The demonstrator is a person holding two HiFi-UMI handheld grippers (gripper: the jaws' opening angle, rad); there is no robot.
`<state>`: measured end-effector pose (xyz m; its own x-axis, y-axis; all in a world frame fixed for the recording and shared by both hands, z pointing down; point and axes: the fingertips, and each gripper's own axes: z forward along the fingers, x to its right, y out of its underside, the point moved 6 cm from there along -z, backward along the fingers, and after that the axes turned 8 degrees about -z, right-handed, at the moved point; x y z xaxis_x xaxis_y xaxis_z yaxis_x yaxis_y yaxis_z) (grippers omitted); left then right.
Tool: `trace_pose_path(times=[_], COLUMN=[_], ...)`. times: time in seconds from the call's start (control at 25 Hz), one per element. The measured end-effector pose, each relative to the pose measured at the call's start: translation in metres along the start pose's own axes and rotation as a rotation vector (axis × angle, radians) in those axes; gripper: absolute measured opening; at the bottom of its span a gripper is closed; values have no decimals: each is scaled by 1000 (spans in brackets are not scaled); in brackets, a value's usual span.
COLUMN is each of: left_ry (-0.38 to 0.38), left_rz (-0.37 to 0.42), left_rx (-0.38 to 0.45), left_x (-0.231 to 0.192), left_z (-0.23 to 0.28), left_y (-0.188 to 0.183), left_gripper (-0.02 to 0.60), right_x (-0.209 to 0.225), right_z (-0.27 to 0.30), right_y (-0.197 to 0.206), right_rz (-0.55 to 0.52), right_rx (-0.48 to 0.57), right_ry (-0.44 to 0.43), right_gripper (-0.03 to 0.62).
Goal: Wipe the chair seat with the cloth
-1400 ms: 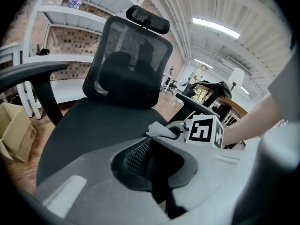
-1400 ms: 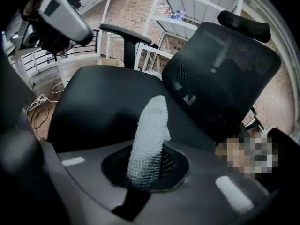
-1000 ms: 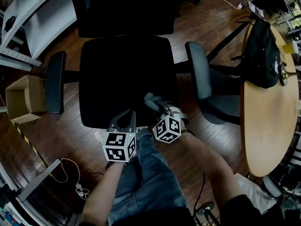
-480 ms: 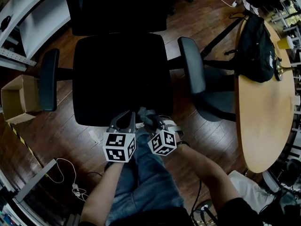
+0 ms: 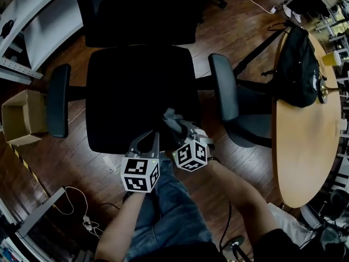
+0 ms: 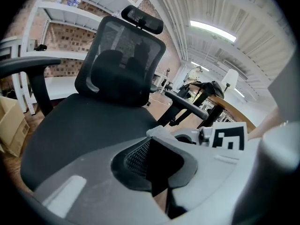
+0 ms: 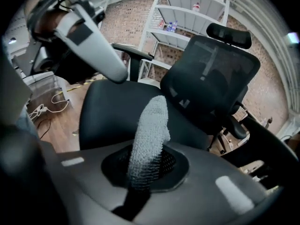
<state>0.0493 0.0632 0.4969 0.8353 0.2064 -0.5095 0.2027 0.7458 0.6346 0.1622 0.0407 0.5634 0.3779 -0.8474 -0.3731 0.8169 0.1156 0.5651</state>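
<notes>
The black chair seat (image 5: 139, 94) fills the middle of the head view, its backrest (image 5: 139, 12) beyond it. My right gripper (image 5: 175, 125) is over the seat's front right corner, shut on a grey knitted cloth (image 5: 169, 115). In the right gripper view the cloth (image 7: 150, 130) stands up from between the jaws of the right gripper (image 7: 143, 177), with the seat (image 7: 108, 114) behind it. My left gripper (image 5: 154, 136) is just beside it at the seat's front edge, jaws together and holding nothing. The left gripper view looks across the seat (image 6: 79, 135) toward the mesh backrest (image 6: 119, 64).
Armrests (image 5: 57, 100) (image 5: 222, 86) flank the seat. A second chair (image 5: 251, 116) and a round wooden table (image 5: 305, 146) with a black bag (image 5: 300, 64) stand at the right. A cardboard box (image 5: 19, 116) and floor cables (image 5: 82, 206) are at the left. The person's legs (image 5: 169, 212) are below the grippers.
The head camera shifted a little, so the chair sits slightly differently in the picture. Both grippers remain at the seat's front edge, the right still holding the cloth.
</notes>
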Motion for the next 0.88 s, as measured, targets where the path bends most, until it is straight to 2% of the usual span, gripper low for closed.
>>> trace_pose_path(times=[0.2, 0.36, 0.68, 0.88], left_ry=[16, 7, -20, -66], left_rz=[14, 23, 4, -41], left_rx=[48, 44, 6, -1], left_x=[-4, -15, -41, -69], left_z=[7, 20, 50, 64], left_y=[-36, -55, -79, -95], left_gripper=[-2, -2, -2, -2], right_x=[69, 119, 184, 218], right_z=[28, 57, 114, 139], right_y=[-21, -32, -21, -6], right_rz=[32, 100, 131, 133], right_rx=[10, -17, -110, -189], right_ry=[96, 151, 168, 182], right_gripper=[12, 13, 14, 12])
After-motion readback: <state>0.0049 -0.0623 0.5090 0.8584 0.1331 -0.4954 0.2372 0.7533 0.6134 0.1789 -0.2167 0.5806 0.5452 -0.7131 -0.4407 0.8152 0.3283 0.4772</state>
